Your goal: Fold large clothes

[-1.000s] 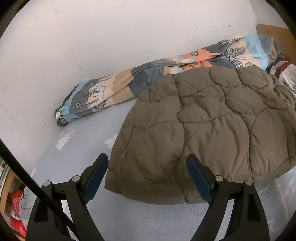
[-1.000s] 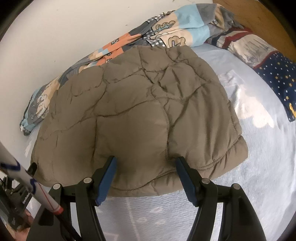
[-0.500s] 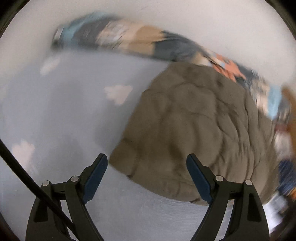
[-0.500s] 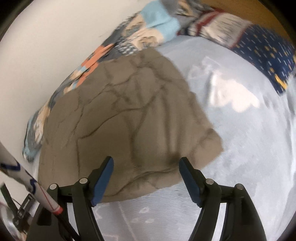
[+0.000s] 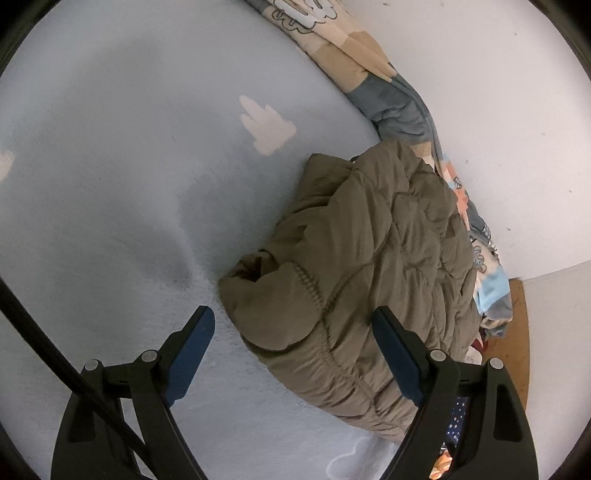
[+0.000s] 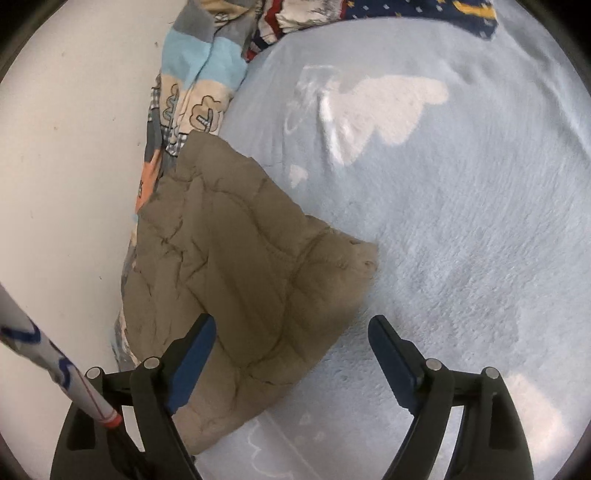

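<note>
One folded jacket (image 5: pixel 373 266), olive and quilted, lies on the pale blue bed sheet (image 5: pixel 122 177), with its far side against one patterned blanket (image 5: pixel 373 70) that is bunched along the white wall (image 5: pixel 498 110). Past the blanket in the right wrist view sits one dark blue pillow with stars (image 6: pixel 436 11) (only its edge shows). There are two grippers, one per hand.

The left gripper (image 5: pixel 293 349) has its jaws spread wide, pads pressing on nothing. The jacket's near corner, a rolled seam with a pocket-like fold, sits between its two fingers, though whether they touch the fabric cannot be told. The jacket's bulk runs from there toward the blanket.

The right gripper (image 6: pixel 291 352) also stands wide apart, its jaws having just been opening. The opposite corner of the jacket (image 6: pixel 236 280) reaches in between its fingers: the left-hand finger (image 6: pixel 192 363) overlaps the fabric, the other finger hangs over bare sheet just beside the jacket's edge. Neither gripper grips the jacket, which rests flat on the sheet.
</note>
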{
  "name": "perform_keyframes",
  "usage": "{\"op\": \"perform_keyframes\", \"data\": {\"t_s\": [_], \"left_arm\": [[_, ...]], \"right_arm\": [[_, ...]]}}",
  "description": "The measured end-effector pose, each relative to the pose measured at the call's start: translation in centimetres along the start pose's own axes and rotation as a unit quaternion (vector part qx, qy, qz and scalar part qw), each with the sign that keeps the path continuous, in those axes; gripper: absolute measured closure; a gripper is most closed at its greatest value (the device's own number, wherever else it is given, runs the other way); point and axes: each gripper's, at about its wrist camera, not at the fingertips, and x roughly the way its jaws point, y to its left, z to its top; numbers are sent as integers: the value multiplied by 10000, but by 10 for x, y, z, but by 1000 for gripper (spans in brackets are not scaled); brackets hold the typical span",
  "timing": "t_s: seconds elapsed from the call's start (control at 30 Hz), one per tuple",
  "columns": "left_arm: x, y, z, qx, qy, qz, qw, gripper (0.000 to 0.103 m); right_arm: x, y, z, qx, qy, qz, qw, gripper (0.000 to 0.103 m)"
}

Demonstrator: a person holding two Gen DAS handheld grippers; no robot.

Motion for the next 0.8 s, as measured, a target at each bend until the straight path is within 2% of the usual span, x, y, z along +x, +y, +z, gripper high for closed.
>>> {"op": "perform_keyframes", "data": {"t_s": [0.17, 0.3, 0.4, 0.53, 0.6, 0.63, 0.67, 0.7, 0.77, 0.8], "left_arm": [[8, -2, 1, 8, -28, -157, 9999, 17], [13, -4, 2, 53, -77, -169, 9998, 17], [17, -3, 3, 126, -127, -177, 9997, 17], [24, -6, 5, 201, -169, -123, 9996, 16], [24, -13, 5, 410, -226, 42, 9989, 16], [23, -22, 3, 660, -286, 200, 9972, 22], [22, -31, 2, 942, -374, 395, 9941, 32], [21, -44, -2, 1333, -496, 664, 9876, 35], [19, -70, -13, 2124, -821, 1189, 9664, 48], [19, -81, -20, 2482, -980, 1433, 9530, 49]], "right_arm": [[9, -19, 0, 531, 111, 352, 9979, 15], [10, -27, 3, 618, -108, 478, 9969, 14], [19, -28, 11, 545, -164, 508, 9971, 14], [40, -27, 20, 418, 23, 554, 9976, 11], [43, -23, 20, 248, 41, 489, 9985, 12], [44, -19, 20, 137, 38, 465, 9988, 16], [44, -14, 20, -23, 13, 327, 9995, 30], [46, -7, 23, -183, -29, 147, 9997, 40], [43, 7, 20, -616, -123, -173, 9979, 51], [41, 17, 18, -920, -187, -404, 9948, 56]]}}
